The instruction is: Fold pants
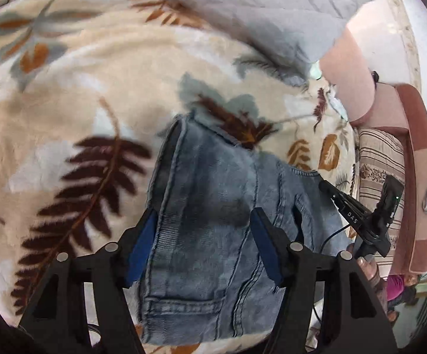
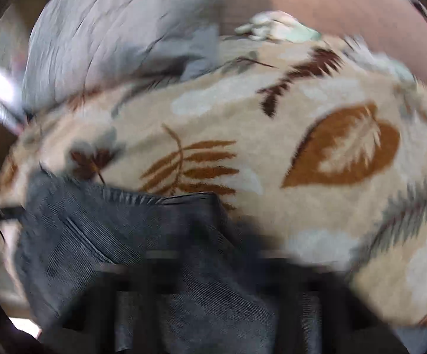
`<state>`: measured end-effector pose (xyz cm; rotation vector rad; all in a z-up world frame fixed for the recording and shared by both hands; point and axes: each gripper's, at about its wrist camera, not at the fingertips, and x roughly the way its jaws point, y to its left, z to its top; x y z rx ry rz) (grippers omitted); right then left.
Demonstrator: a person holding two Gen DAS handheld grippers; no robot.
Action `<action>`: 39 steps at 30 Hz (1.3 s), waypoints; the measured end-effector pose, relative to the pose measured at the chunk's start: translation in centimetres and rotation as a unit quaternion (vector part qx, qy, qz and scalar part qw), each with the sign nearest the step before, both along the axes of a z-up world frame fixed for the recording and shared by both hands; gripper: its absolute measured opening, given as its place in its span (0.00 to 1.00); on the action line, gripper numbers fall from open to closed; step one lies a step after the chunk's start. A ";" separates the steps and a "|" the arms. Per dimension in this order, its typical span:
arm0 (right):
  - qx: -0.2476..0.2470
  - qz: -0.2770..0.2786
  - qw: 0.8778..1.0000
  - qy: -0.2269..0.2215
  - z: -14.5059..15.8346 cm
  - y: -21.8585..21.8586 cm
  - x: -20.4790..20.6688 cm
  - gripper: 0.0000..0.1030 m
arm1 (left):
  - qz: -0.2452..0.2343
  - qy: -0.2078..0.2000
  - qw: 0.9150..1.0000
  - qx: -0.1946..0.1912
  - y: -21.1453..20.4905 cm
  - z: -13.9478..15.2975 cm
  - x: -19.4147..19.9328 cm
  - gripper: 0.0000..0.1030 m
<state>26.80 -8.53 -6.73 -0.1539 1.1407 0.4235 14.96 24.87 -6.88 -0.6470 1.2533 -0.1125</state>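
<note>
- Pants (image 1: 213, 230), faded blue denim, lie in a folded bundle on a cream fleece blanket (image 1: 66, 112) printed with brown, rust and grey leaves, near its closer edge; a grey quilt (image 1: 257, 8) is heaped at the far side.
- Left gripper (image 1: 204, 247) hangs over the bundle with its blue-padded jaws apart. One pad stands at the denim's left seam edge, the other over the middle of the cloth, and nothing is pinched between them, so I take it as released.
- Right gripper (image 1: 328, 190) shows in the left wrist view as a dark narrow tip at the upper right corner of the denim, with a hand (image 1: 369, 268) behind it. Its jaws are clenched; whether they pinch denim there I cannot tell.
- In the right wrist view everything is smeared with motion: dark-looking denim (image 2: 125, 236) fills the lower left and the jaws are only dim shapes at the bottom.
- The bundle's long axis runs away from the left gripper, from the pocket and stitched hem nearest the camera up to the frayed edge farthest off.
- Judged from this, the left gripper is the nearer one, directly above the cloth; the right works at the far right corner, so the next fold likely turns on that corner.
- Readable writing: white letters "DAS" on the right gripper's arm. No label shows on the pants.
</note>
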 end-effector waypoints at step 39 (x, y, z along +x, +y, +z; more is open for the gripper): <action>0.291 -0.476 0.829 -0.043 -0.6 -38.7 -34.0 0.49 | -0.288 -0.050 0.940 0.177 -34.9 8.5 -0.3 0.60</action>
